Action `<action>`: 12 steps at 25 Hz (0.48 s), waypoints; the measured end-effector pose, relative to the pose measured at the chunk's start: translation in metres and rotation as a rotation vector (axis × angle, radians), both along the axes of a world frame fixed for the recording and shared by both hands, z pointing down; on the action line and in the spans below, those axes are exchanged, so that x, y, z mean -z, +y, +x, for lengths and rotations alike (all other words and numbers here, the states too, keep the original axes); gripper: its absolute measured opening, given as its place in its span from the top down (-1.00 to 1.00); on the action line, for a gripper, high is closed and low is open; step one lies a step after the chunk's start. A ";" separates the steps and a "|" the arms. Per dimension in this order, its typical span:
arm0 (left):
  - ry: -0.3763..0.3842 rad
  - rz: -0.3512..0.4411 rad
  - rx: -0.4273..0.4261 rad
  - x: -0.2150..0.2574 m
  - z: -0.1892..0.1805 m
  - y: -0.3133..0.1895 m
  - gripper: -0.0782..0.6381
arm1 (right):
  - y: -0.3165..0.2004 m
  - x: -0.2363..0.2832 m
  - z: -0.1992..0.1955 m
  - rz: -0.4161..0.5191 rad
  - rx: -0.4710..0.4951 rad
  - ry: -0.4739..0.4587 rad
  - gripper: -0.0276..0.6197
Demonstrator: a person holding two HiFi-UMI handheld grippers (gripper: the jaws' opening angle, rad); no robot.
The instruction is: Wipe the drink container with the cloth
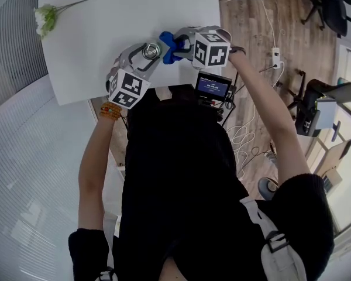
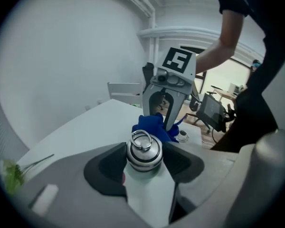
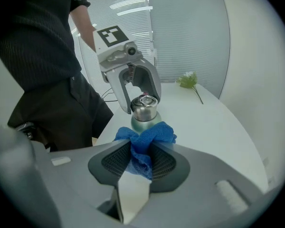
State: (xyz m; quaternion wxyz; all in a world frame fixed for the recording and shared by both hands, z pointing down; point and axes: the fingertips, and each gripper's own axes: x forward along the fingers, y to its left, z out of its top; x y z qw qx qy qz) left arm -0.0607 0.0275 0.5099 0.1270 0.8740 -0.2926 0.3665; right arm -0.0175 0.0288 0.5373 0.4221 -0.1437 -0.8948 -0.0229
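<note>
Left gripper (image 2: 143,171) is closed on the drink container (image 2: 143,152), with both jaw pads pressed against the pale body just below the metal cap; a ring is seen on top of the cap. Right gripper (image 3: 141,164) is clamped on the cloth (image 3: 147,136), which is blue and bunched, pinched between the jaws with its free folds projecting ahead of the fingertips. The projecting folds are laid against the side of the container below the cap, so that cloth and container are touching. In the head view, the container is located at the near edge of the white table (image 1: 105,34), between the two grippers, with the cloth on its right side. The container is held roughly upright; whether its base is resting on the table cannot be determined, since the base is hidden. A sprig of white flowers (image 1: 47,17) is laid at the far left corner of the table, well apart from both grippers.
</note>
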 end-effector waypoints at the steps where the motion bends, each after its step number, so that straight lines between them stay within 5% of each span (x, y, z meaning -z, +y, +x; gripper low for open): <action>1: 0.002 -0.008 -0.071 -0.001 0.001 0.001 0.08 | 0.002 0.002 -0.001 0.000 0.008 -0.005 0.49; 8: -0.014 -0.033 -0.536 -0.004 0.005 0.010 0.08 | 0.006 0.012 -0.001 -0.005 0.014 -0.019 0.49; 12: -0.013 -0.013 -0.624 -0.002 0.010 0.011 0.07 | 0.005 0.017 0.000 0.001 0.015 -0.027 0.49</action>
